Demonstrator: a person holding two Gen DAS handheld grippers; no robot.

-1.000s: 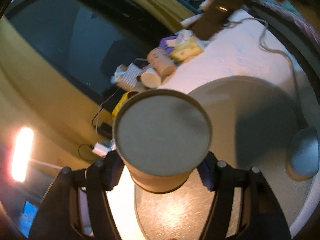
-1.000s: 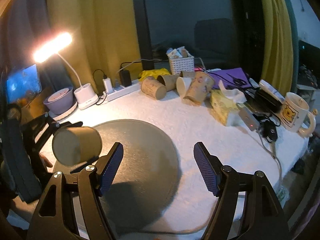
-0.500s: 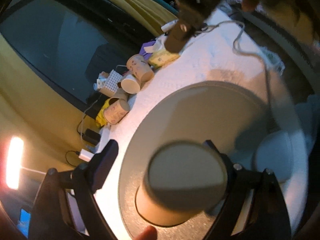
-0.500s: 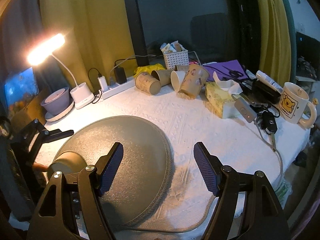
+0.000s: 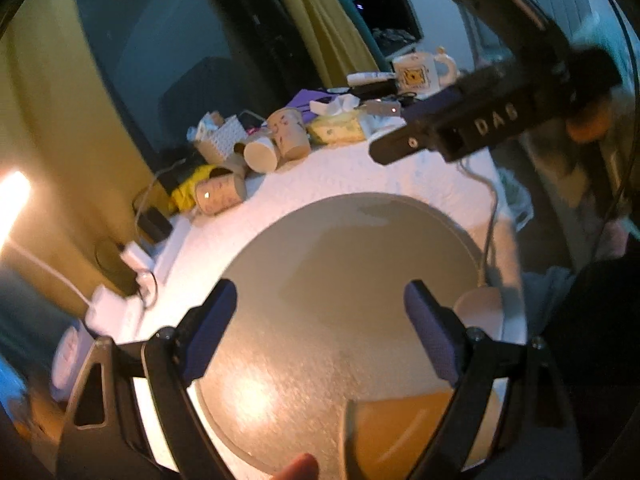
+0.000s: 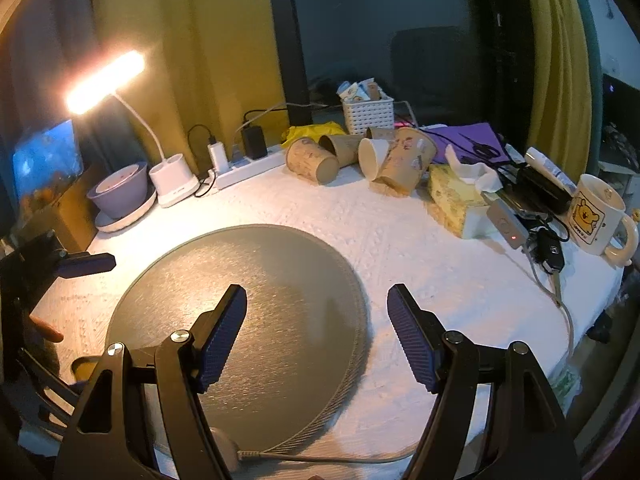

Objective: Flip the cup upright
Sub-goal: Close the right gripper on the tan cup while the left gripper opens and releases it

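Note:
The brown paper cup point(image 5: 400, 428) stands on the near edge of the round grey mat point(image 5: 340, 280), low in the left wrist view, partly behind my right finger. My left gripper point(image 5: 320, 332) is open and empty above it, fingers wide apart. In the right wrist view only the cup's rim point(image 6: 86, 368) shows at the mat's point(image 6: 280, 280) left edge, mostly hidden by my finger. My right gripper point(image 6: 316, 336) is open and empty over the mat's near side. The left gripper also shows in the right wrist view at far left point(image 6: 80, 264).
Several paper cups point(image 6: 356, 158) lie tipped at the back of the white table, by a white basket point(image 6: 368, 114), tissue box point(image 6: 456, 200), power strip point(image 6: 248, 168), lit desk lamp point(image 6: 106, 82), bowl point(image 6: 120, 190) and bear mug point(image 6: 596, 214). A cable point(image 6: 560, 308) trails along the right edge.
The left gripper let go of the cup, which now stands on the mat's near edge, and opened wide and pulled back. The right gripper stayed open and shifted slightly.

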